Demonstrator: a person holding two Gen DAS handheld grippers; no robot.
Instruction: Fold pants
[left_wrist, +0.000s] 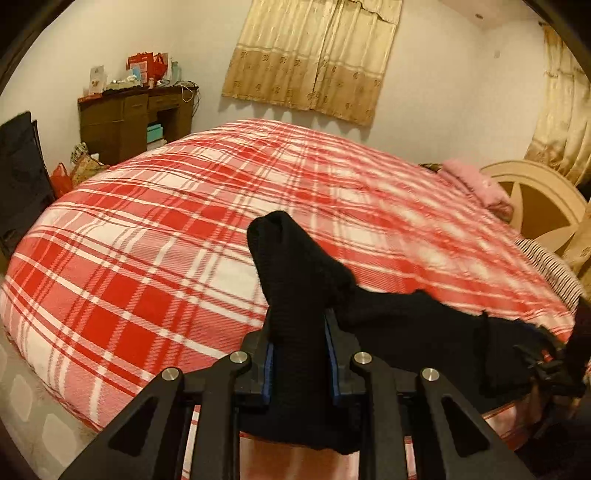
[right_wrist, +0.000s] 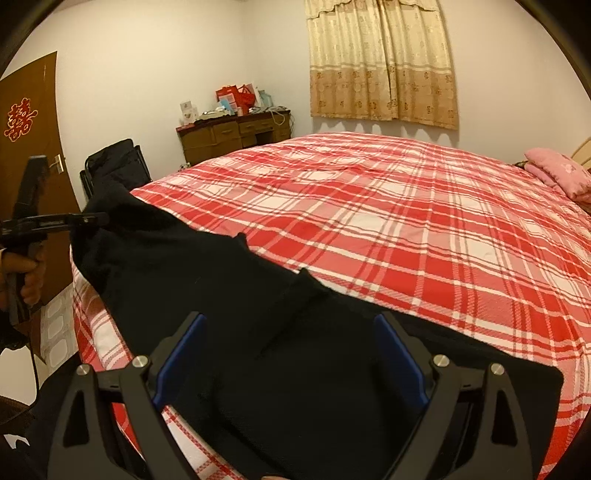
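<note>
two hand-held grippers share one pair of black pants (right_wrist: 207, 295) at the near edge of a bed (right_wrist: 406, 229) covered in a red and white plaid blanket. in the left wrist view the left hand-held gripper (left_wrist: 298, 354) has its blue-lined fingers (left_wrist: 266, 373) closed tight on a bunched fold of the dark fabric, which stands up past the tips toward 12 o'clock and then trails away toward 4 o'clock, where the right hand-held gripper (left_wrist: 546, 360) shows dimly at the frame edge. in the right wrist view the right hand-held gripper (right_wrist: 291, 350) has its blue pads (right_wrist: 181, 354) spread wide apart, with the pants lying between and beneath them; whether either pad touches the cloth cannot be told. from there the fabric stretches toward 10 o'clock, lifted off the blanket, up to the left hand-held gripper (right_wrist: 92, 218), which pinches its far end while a hand (right_wrist: 27, 273) holds the grip below. a pink pillow (right_wrist: 557, 173) lies at 3 o'clock on the bed, a cluttered brown worktop (right_wrist: 232, 136) stands against the wall at 11 o'clock, and beige curtains (right_wrist: 380, 62) hang at 12 o'clock.
</note>
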